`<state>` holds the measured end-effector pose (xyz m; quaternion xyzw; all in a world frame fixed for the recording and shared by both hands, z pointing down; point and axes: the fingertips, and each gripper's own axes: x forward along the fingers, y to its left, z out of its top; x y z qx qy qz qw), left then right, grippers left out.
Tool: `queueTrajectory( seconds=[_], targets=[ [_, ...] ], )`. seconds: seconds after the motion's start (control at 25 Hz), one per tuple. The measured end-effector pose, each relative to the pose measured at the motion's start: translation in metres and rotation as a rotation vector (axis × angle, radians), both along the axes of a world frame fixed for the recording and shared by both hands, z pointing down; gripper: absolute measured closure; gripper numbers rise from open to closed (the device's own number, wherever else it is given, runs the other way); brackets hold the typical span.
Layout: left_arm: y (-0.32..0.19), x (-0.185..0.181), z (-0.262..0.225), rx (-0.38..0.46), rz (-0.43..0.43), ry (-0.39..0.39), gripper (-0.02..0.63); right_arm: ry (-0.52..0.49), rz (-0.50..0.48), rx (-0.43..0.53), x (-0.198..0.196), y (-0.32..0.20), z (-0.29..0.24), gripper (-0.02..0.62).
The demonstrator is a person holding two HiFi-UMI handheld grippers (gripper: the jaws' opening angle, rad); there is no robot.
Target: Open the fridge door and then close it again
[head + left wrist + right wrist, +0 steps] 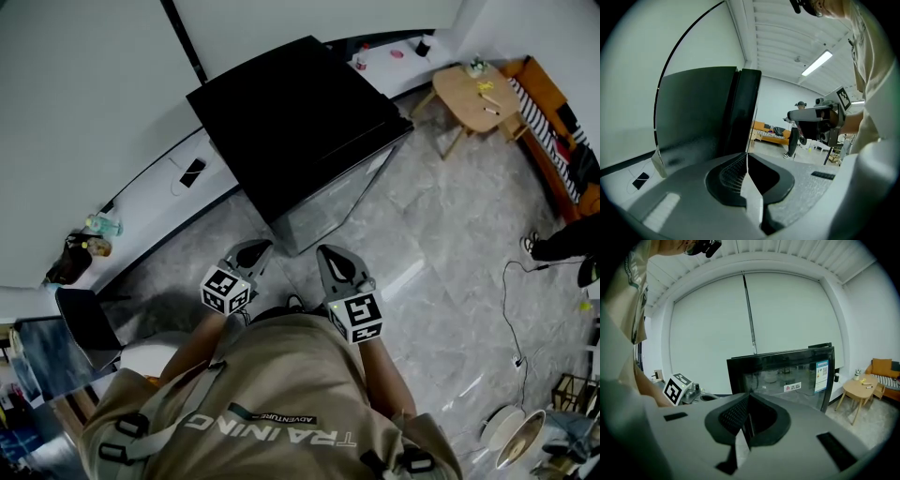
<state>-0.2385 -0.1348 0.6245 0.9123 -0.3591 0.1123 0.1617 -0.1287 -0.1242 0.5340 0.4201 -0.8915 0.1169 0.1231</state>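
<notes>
Closest to the camera, low in the middle of the head view, both grippers are held out in front of the person's chest. The left gripper (253, 251) has its jaws pressed together with nothing between them, and the right gripper (331, 253) is the same: closed and empty. Neither one touches anything.

Just past them, in the upper middle of the frame, is the fridge (300, 122), a black box with a glass door. The right gripper view shows that door front (787, 376) in the center, and it looks shut. So the 2 steps either haven't begun or are both done, and I can't say which from this.

Hard bits: I can't find a handle anywhere. The left gripper view catches the fridge (703, 112) nearly edge-on at the left, so the door seam is probably that dark vertical strip, but I wouldn't swear to it. Farther off in the upper right, the small round table (473, 94) and orange sofa (553, 122) are cut off by the frame edge.
</notes>
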Motion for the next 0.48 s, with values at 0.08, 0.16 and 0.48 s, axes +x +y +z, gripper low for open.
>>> queueTrajectory(
  seconds=[0.08, 0.16, 0.48],
  targets=[
    [-0.004, 0.0, 0.008, -0.008, -0.002, -0.011, 0.586, 0.001, 0.01, 0.0, 0.002, -0.003, 0.004, 0.598],
    [-0.007, 0.0, 0.014, -0.018, -0.001, -0.016, 0.513, 0.003, 0.018, 0.0, 0.002, -0.005, 0.007, 0.598],
    [-0.018, 0.01, 0.018, -0.03, 0.003, -0.015, 0.509, 0.03, 0.024, -0.018, 0.004, -0.008, 0.005, 0.598]
  ],
)
